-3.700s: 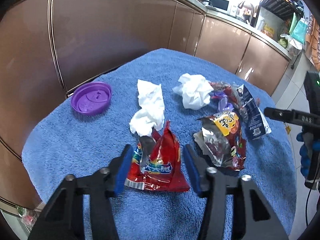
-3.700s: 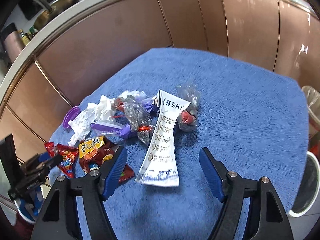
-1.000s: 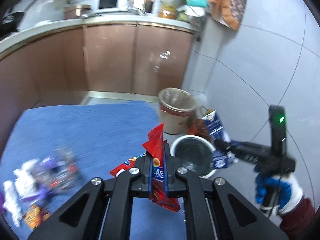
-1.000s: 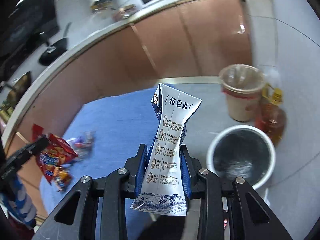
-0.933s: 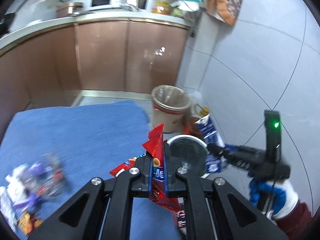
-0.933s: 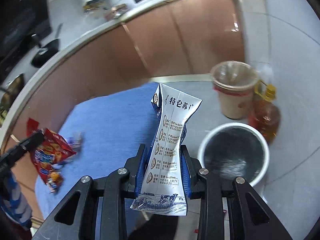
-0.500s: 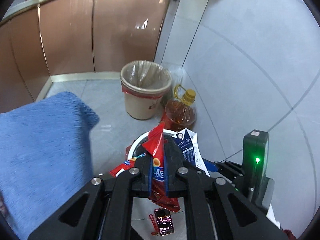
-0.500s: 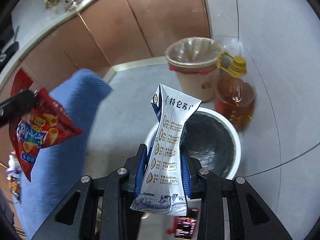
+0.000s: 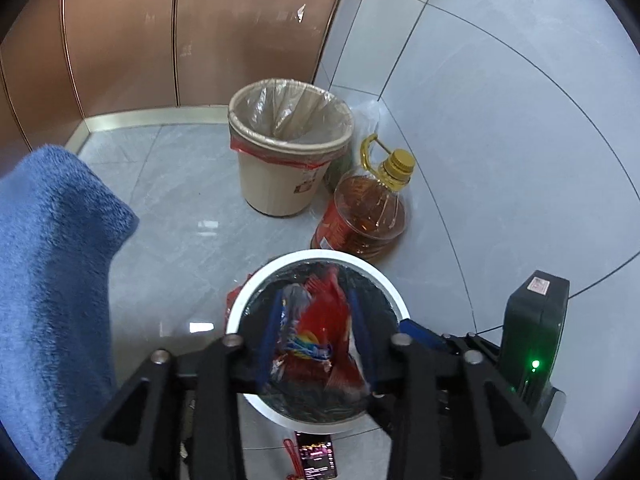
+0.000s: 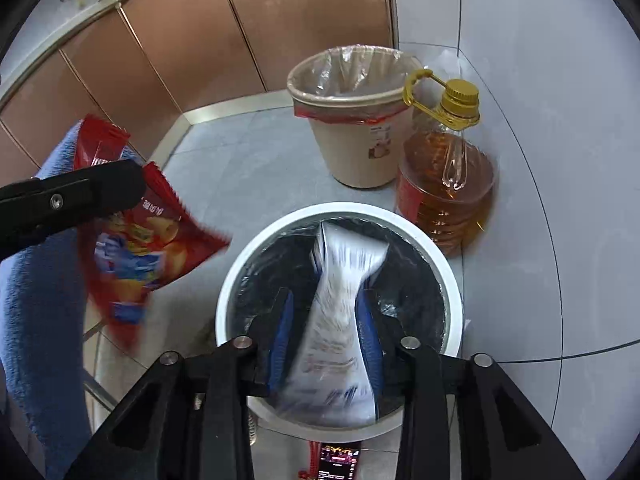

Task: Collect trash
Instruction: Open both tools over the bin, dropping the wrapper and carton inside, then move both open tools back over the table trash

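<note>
Two pieces of trash are being let go at once over the white-rimmed bin (image 9: 316, 336) on the tiled floor. At far left hangs the blue towel (image 9: 52, 280). Next comes the left gripper (image 9: 316, 328), whose jaws have just been opening: the red snack wrapper (image 9: 320, 332) sits loose and blurred between the spread blue pads, above the bin's dark liner. In the right wrist view that wrapper (image 10: 140, 240) hangs well left of the rim, so it may not be centred; it is light and could flutter onto the floor. Further right, the right gripper (image 10: 326, 332) has also just been opening its jaws, and the white milk carton (image 10: 340, 320) is streaked between them, no longer pinched, over the bin's mouth. The carton looks likelier to land inside, though it could clip the rim and tip out. Behind stand a lined beige bin (image 10: 352, 120) and an oil bottle (image 10: 444, 184), just beside the target.
</note>
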`<state>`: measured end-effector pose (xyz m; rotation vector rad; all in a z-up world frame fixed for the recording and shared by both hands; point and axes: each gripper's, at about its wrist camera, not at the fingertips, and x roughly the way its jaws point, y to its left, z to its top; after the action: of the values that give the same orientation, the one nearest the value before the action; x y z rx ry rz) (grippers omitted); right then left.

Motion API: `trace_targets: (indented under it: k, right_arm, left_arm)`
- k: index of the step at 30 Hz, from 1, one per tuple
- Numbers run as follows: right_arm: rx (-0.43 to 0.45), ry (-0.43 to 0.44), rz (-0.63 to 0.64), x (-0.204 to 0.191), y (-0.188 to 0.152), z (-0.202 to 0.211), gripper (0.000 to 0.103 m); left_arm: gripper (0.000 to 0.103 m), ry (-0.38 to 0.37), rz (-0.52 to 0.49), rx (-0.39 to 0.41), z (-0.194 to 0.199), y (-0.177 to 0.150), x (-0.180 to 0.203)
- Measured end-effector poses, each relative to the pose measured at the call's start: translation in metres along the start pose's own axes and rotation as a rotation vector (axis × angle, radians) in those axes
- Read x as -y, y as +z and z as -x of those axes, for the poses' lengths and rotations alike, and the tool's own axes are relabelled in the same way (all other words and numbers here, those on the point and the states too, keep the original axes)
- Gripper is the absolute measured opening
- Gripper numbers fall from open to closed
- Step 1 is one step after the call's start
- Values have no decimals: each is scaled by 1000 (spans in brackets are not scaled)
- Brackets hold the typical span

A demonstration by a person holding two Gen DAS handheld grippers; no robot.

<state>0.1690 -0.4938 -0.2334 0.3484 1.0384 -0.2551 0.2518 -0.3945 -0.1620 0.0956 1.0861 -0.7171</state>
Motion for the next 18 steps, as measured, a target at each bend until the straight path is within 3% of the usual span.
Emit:
trace_targets:
  k: [5, 10, 18]
  right_arm:
    - [13, -17, 5, -1, -4, 9, 49]
    - [68, -34, 20, -10, -8, 42, 49]
    - [194, -14, 75, -46, -9, 121, 52]
  left_arm:
    - [36, -19, 5, 27, 18, -3, -3]
    - [36, 1, 13, 99, 63, -6, -10]
    - [36, 63, -29, 275, 175, -28, -11]
